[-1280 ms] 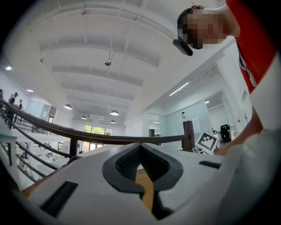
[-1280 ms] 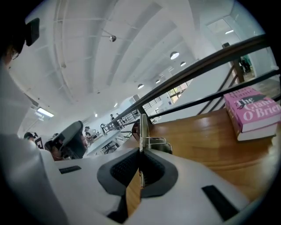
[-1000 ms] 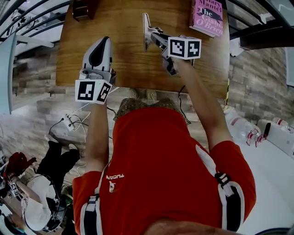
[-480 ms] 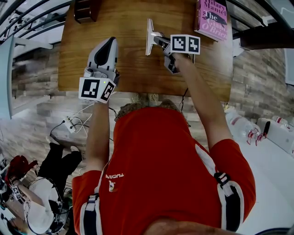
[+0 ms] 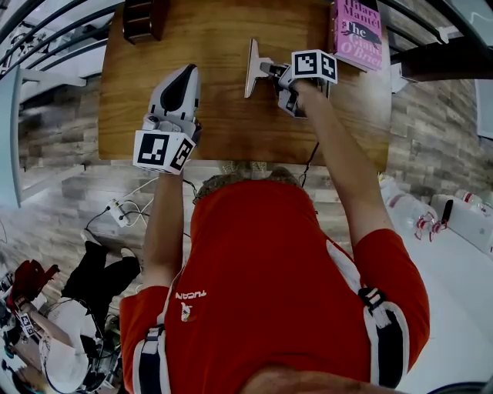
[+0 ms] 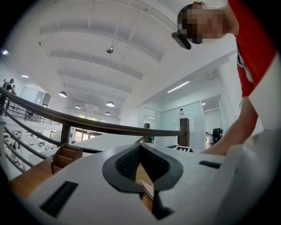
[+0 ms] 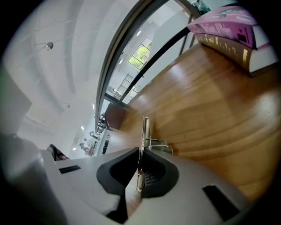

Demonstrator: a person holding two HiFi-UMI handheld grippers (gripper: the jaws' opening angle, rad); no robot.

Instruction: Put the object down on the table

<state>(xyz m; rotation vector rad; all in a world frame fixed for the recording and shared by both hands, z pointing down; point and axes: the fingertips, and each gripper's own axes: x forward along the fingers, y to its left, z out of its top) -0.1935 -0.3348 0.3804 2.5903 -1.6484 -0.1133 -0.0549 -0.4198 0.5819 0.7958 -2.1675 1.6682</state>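
Right claw [image 5: 269, 71] has tipped its marker cube closer to the pink book [image 5: 358, 32] over the past second, while the left claw [image 5: 183, 73] has edged a little further in over the near edge of the table [image 5: 216, 127]. The metal stand [image 5: 253, 68] now sits slightly lower in the head view than it did. Right claw is clamped tight on the stand's thin plate, which stands on edge between the pads in the right gripper view, with its wire foot just past the jaw tips. Stand is over the far middle of the table, left of the book and apart from it. No view settles whether its lower edge touches the wood. Left claw is closed with nothing in it, and only a sliver of table shows through the gap behind its meeting pads. Book is cut off by the top of the head view, as is a dark wooden rack [image 5: 142, 17] at the far left corner. Person's red shirt [image 5: 269, 292] fills the lower half of that view and covers whatever lies beneath it
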